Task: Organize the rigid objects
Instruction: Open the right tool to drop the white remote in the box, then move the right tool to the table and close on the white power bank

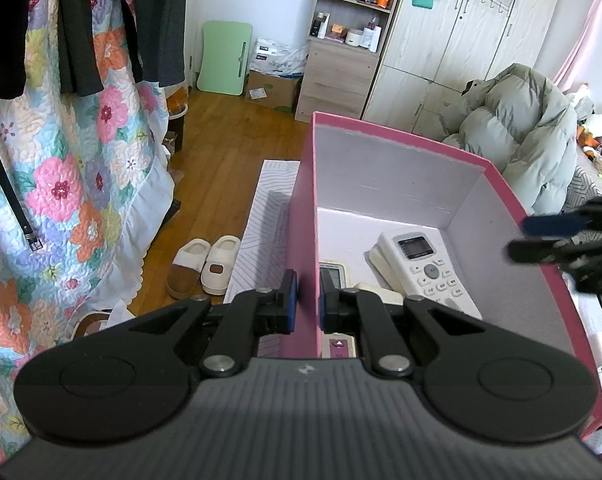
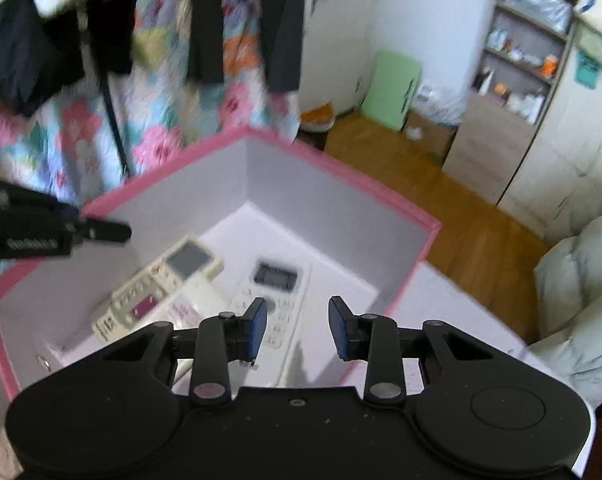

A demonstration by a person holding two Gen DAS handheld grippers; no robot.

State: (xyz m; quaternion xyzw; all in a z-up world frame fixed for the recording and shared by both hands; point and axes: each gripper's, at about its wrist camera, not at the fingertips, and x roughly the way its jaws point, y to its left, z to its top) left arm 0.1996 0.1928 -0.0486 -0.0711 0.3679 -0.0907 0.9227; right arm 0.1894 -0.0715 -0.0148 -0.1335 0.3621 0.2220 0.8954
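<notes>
A pink box (image 1: 401,168) with a pale lining stands on a white surface. Inside lie several remote controls: a white one with a screen (image 1: 429,268) on top and a beige one (image 2: 157,292) beside it. My left gripper (image 1: 308,300) is shut on the box's left wall (image 1: 303,240), one finger outside and one inside. My right gripper (image 2: 297,326) is open and empty, held above the box over the white remote (image 2: 275,300). The right gripper's fingers also show at the right edge of the left wrist view (image 1: 557,236). The left gripper also shows in the right wrist view (image 2: 61,232) on the box's rim.
A floral quilt (image 1: 61,184) and dark clothes hang at the left. Slippers (image 1: 205,264) sit on the wood floor. A shelf unit (image 1: 349,40), a wardrobe (image 1: 461,40) and a green board (image 1: 225,56) stand at the back. A grey-green puffer jacket (image 1: 521,128) lies to the right.
</notes>
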